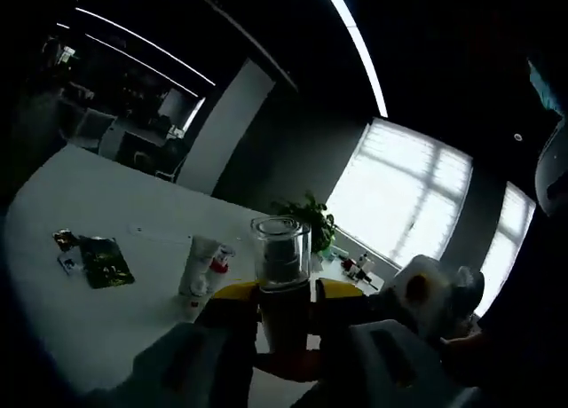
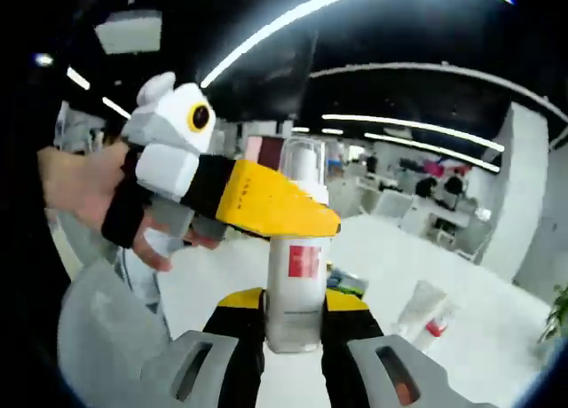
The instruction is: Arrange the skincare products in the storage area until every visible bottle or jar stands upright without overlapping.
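Right gripper view, nearest: right gripper (image 2: pixel 293 324) clamped on a pump bottle (image 2: pixel 295 284), jaws either side of its white body just below the red label. Bottle upright in frame centre, lifted above the white table (image 2: pixel 497 355). Clear cap over the pump head, upper centre.

Just behind: left gripper (image 2: pixel 311 215) enters from the left, held by a hand (image 2: pixel 84 191). Its yellow jaws reach across the bottle near the shoulder. Whether they pinch the neck or only lie against it, cannot tell here.

Left gripper view, bottom centre: same bottle, clear cap (image 1: pixel 281 248) rising between the yellow jaws. Jaws look close about the bottle, but contact is hidden, so the state stays unsettled.

Farther out: a white tube (image 2: pixel 424 312) with a red cap lies flat at lower right of the right gripper view. In the left gripper view it lies left of centre, a dark sachet (image 1: pixel 105 261) further left. A plant (image 1: pixel 306 217) stands behind the cap, windows beyond.

Handling judgement: rigid plastic, smooth, probably slippery. Likely light to moderate, depending on fill. Cap may pop off, so poor for lifting. Best hold is mid-body, as the right gripper has it. Tall and narrow, so set it down square. The tube is soft, so grip it near the cap.
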### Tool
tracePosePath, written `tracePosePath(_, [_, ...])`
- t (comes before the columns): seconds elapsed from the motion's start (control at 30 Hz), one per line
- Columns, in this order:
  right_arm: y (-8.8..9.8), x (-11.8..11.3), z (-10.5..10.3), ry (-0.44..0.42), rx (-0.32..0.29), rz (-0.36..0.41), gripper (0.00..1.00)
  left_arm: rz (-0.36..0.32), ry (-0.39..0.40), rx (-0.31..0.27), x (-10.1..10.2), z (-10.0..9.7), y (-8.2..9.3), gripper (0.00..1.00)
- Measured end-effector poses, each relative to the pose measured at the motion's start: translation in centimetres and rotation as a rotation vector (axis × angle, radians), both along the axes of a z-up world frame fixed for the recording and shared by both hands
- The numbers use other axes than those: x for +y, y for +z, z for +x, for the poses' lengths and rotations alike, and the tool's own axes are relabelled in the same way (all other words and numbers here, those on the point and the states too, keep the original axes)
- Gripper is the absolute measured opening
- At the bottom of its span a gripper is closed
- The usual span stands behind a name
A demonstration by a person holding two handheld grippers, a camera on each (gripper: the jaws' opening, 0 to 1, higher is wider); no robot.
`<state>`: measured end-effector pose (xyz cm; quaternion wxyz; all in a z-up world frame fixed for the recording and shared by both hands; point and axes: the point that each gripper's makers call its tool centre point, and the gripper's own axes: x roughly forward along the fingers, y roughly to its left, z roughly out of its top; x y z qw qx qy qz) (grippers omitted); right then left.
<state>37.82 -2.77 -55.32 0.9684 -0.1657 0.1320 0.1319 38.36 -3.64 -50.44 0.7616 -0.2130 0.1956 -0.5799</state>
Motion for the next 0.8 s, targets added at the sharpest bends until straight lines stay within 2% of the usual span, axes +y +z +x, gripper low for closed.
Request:
tracePosePath(0.07, [-0.3,0.0,0.5,-0.033,-0.006,-0.023,0.15,0.005,0.039,0.005,0.1,0.5,-0.2,0.2])
tracePosePath(0.13, [-0.3,0.4,0.6,-0.046,-0.011,-0.011,0.15,0.008,0.069,0.007,0.3,0.8,-0.3,0.16])
tracePosePath(0.43, [-1.0,0.8,0.3,-0.027,0.017,0.039,0.16,0.037,0.034,-0.008,0.4,0.4,-0.9,0.16])
tracePosePath(0.5, [-1.6,1.4,0.1,0.036,0.046,0.034,0.17,0.061,0.021,-0.023,0.5,0.4,-1.2,0.15])
tracePosePath(0.57, [-1.8,1.5,-0.2,0.083,0.05,0.036,0.17,0.075,-0.019,-0.039,0.5,0.1,-1.4,0.15])
tracePosePath(0.6, [-1.9,1.9,-0.5,0.116,0.064,0.079,0.18,0.074,-0.031,-0.037,0.5,0.1,-1.4,0.15])
tracePosePath(0.67, [-2.2,2.2,-0.9,0.164,0.093,0.103,0.19,0.089,-0.11,-0.059,0.4,-0.7,-1.5,0.15])
tracePosePath(0.73, [-2.5,2.3,-1.3,0.192,0.121,0.147,0.21,0.117,-0.189,-0.113,0.2,-1.6,-1.5,0.15])
tracePosePath(0.77, [-2.5,2.3,-1.5,0.205,0.129,0.16,0.24,0.123,-0.196,-0.123,0.2,-1.6,-1.5,0.15])
tracePosePath(0.8, [-2.5,1.8,-1.5,0.201,0.13,0.159,0.26,0.149,-0.211,-0.174,0.2,-1.6,-1.6,0.15])
